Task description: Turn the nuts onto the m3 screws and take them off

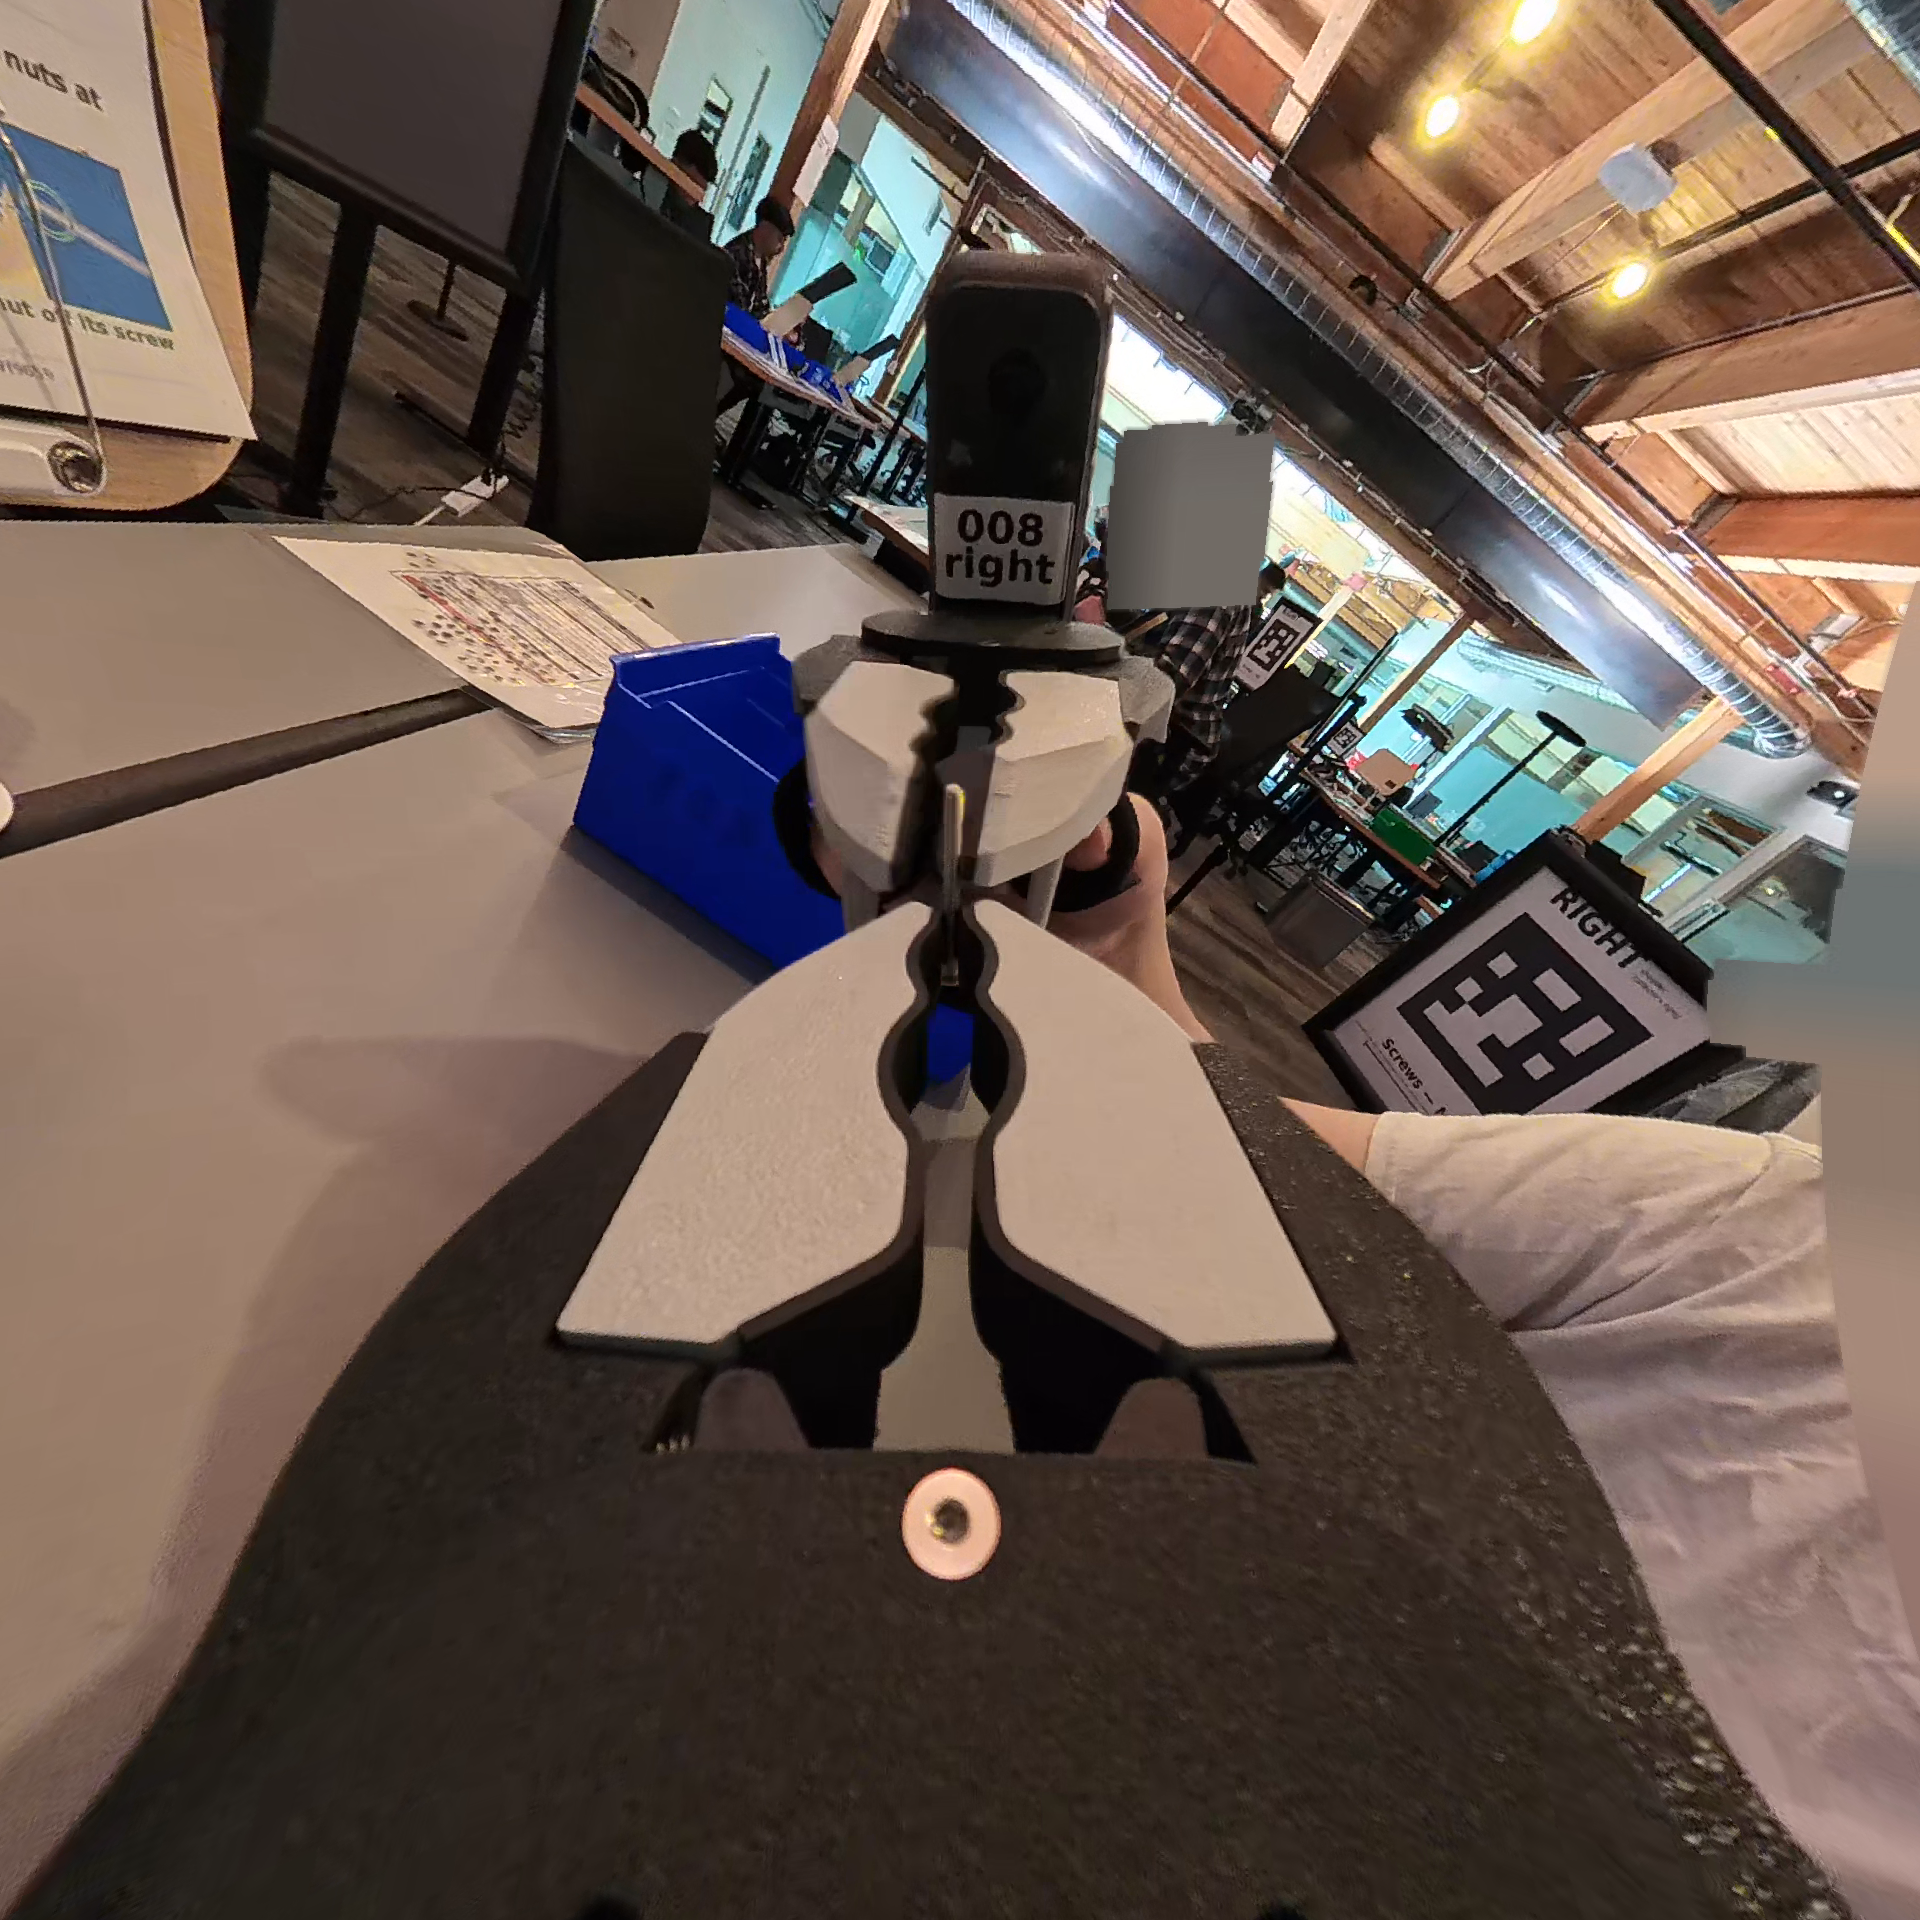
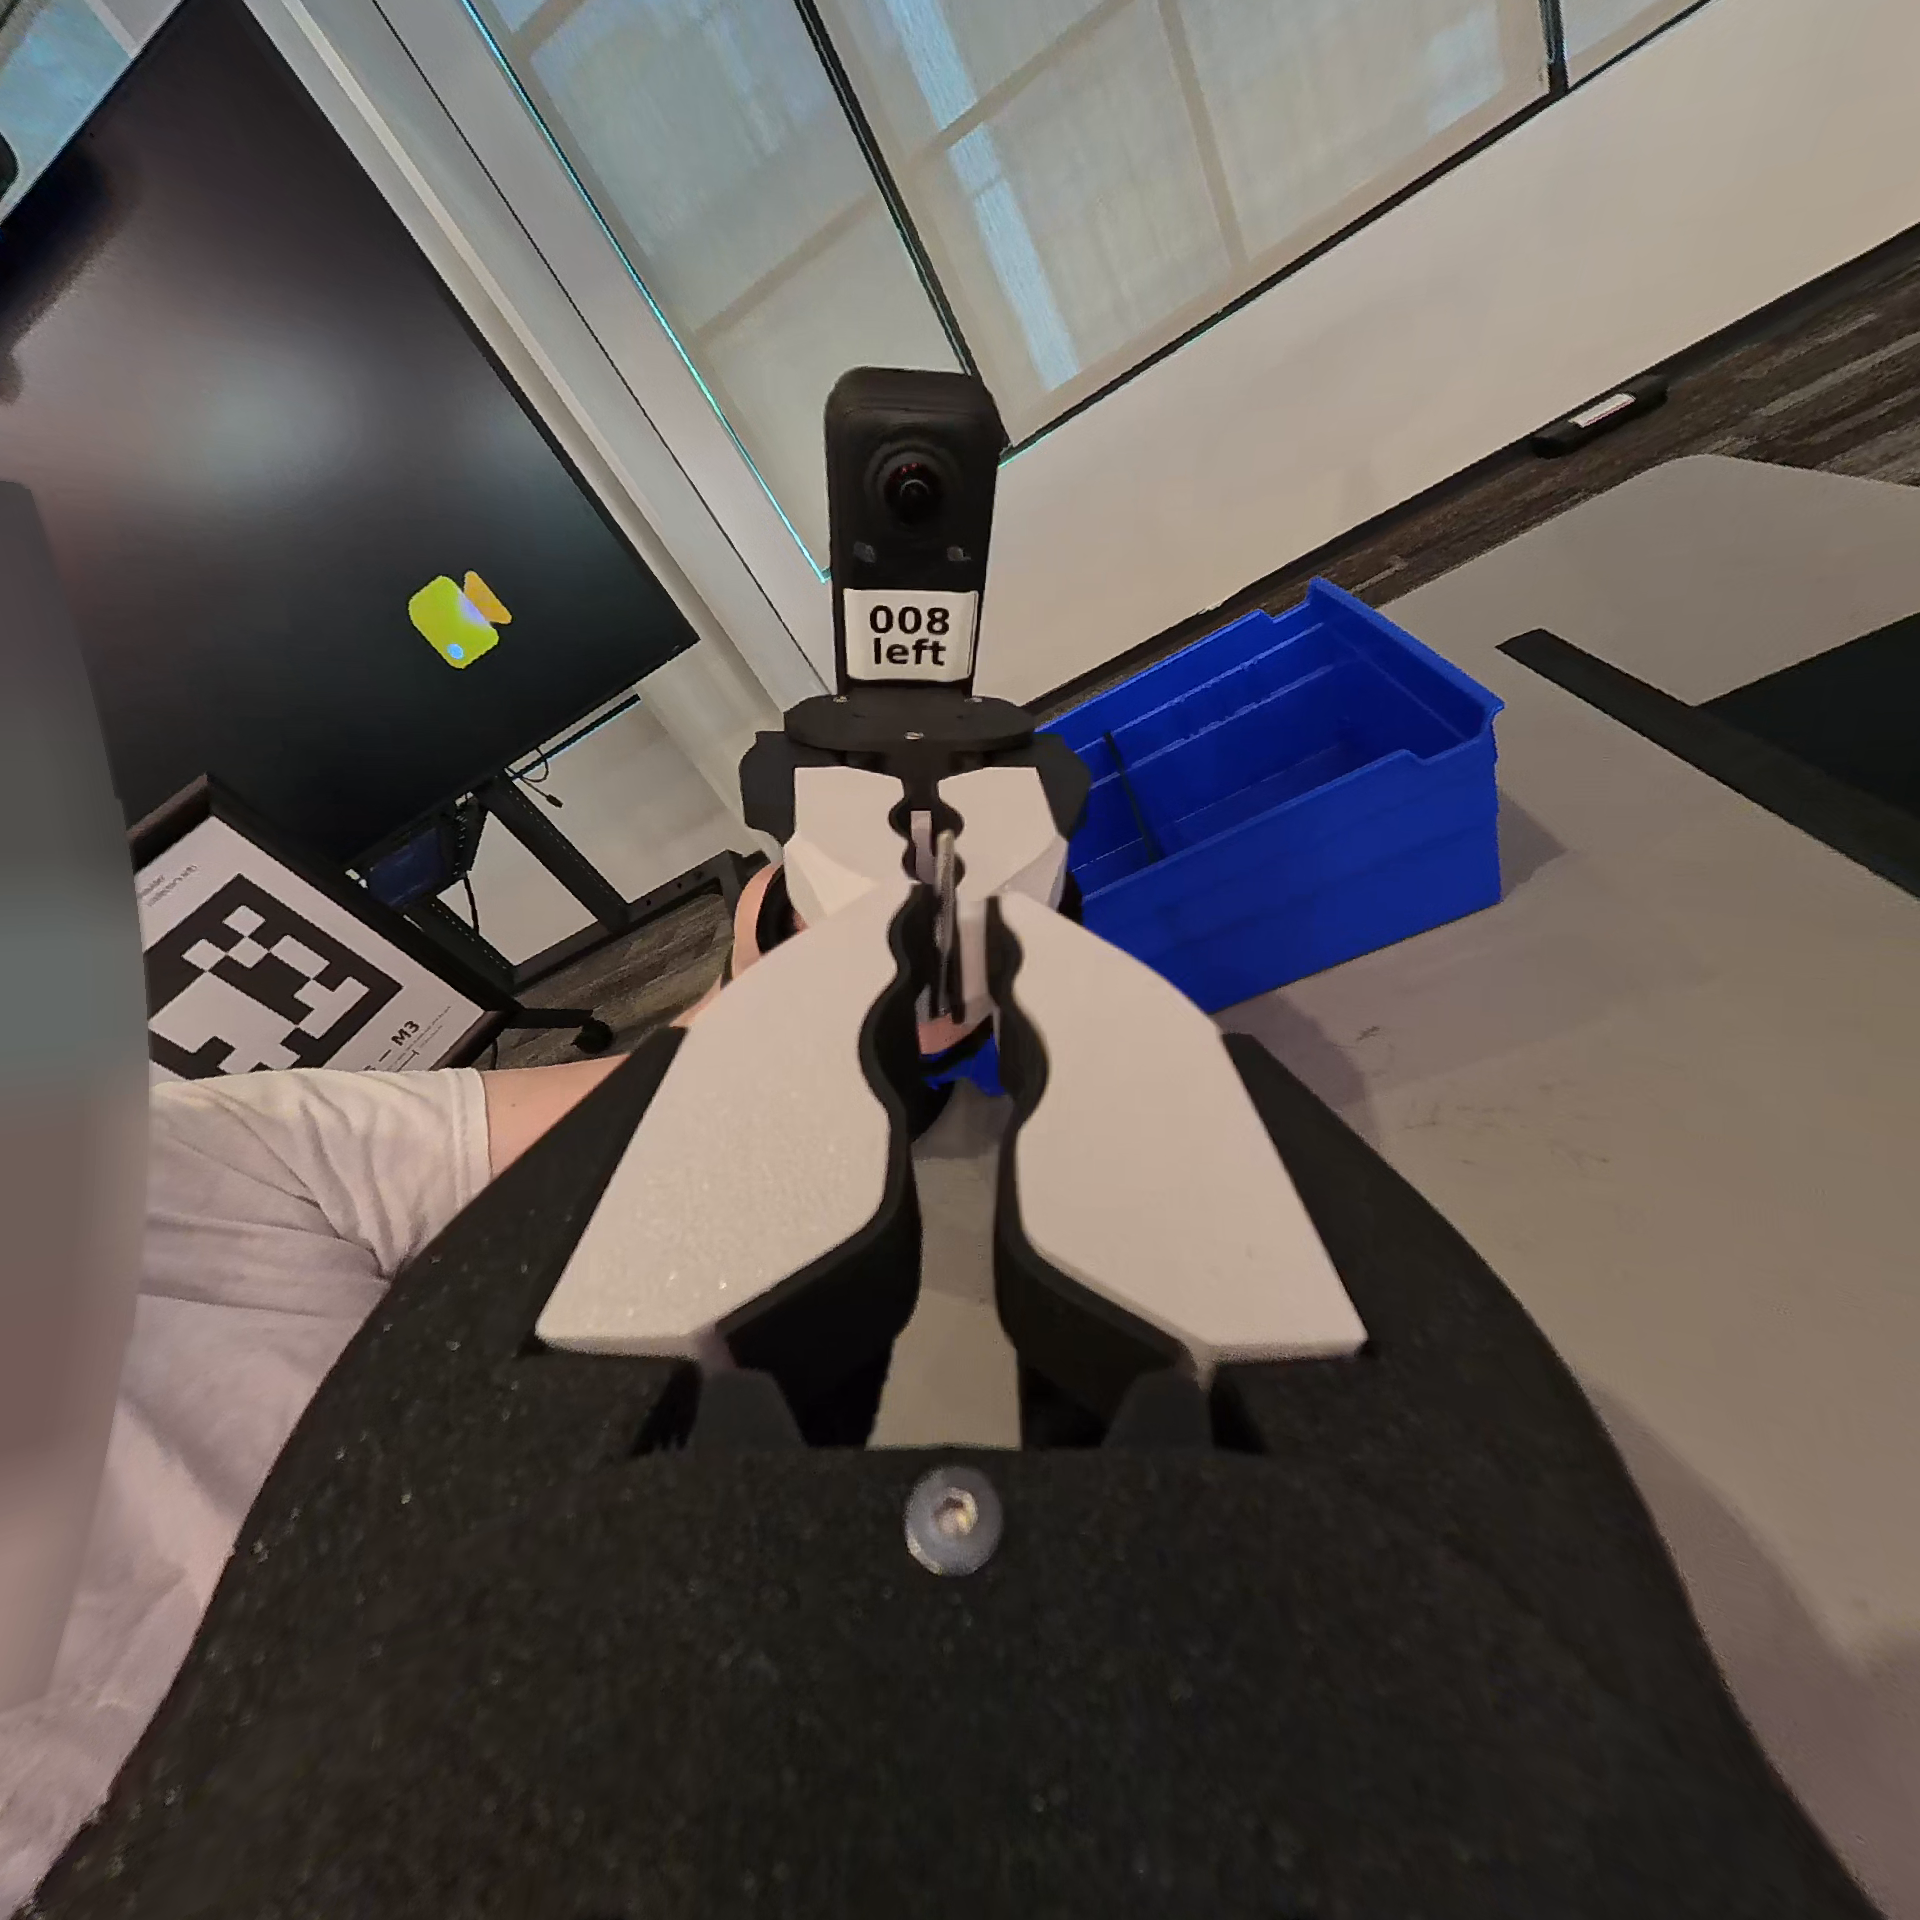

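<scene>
We hold the two grippers nose to nose at the centre of both frames, with a thin metal screw [image 1: 952, 831] bridging the gap between them. The left gripper [image 1: 948, 940] has its pale fingers pressed together at the tips, pinching one end of the screw. In the right wrist view, the right gripper [image 2: 948, 930] also looks closed around the screw, though we cannot tell whether it grips the shaft or a nut; no nut is clear enough to pick out.

The screw is small, light, stiff and smooth, so we judge it likely to slip or tilt if pinched loosely. The best hold is square across the shaft near one end, leaving the thread free.

Behind the grippers, a blue bin [image 2: 1351, 748] sits on the grey table [image 2: 1558, 1091]; its visible compartments look empty.

Each gripper's camera carries a white printed label, a framed black-and-white marker card [image 1: 1527, 1013] stands at right in the left wrist view, and printed sheets [image 1: 499, 613] lie at upper left. We leave their writing unread.
</scene>
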`<state>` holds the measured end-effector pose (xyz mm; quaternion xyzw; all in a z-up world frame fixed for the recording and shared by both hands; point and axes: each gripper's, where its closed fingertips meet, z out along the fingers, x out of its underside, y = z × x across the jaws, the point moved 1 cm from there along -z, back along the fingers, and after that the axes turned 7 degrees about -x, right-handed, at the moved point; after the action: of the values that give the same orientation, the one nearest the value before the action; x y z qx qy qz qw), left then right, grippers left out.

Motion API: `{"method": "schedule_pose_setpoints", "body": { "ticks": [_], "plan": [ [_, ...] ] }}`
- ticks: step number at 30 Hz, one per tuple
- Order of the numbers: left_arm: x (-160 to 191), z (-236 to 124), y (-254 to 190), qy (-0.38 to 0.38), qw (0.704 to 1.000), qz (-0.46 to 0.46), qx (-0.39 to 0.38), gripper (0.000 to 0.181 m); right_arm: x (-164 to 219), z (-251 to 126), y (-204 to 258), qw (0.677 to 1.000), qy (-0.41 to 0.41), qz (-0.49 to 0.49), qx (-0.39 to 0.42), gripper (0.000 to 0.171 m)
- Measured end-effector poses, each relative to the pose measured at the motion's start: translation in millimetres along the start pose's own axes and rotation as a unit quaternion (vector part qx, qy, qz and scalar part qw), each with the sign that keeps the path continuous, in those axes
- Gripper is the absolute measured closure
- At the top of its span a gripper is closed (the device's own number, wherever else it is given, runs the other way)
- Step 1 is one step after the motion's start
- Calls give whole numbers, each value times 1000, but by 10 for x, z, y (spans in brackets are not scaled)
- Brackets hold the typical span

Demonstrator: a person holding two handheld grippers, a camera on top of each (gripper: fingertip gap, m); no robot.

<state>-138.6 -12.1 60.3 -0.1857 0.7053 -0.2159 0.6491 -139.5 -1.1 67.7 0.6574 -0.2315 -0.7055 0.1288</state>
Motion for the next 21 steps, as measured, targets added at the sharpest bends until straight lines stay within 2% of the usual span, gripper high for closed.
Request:
{"method": "schedule_pose_setpoints", "body": {
  "ticks": [5, 8, 21],
  "plan": [
    [38, 19, -25, 15, 1000, 6, 2, 180, 1, 5, 23, 1000, 1, 4, -11, 156],
    [53, 26, -21, 19, 1000, 6, 1, 180, 21, 5, 45, 1000, 9, -1, -17, 168],
    [82, 43, 25, 27, 999, -22, 7, 177, 30, -1, -14, 1000, 0, 20, -14, 169]
  ]
}}
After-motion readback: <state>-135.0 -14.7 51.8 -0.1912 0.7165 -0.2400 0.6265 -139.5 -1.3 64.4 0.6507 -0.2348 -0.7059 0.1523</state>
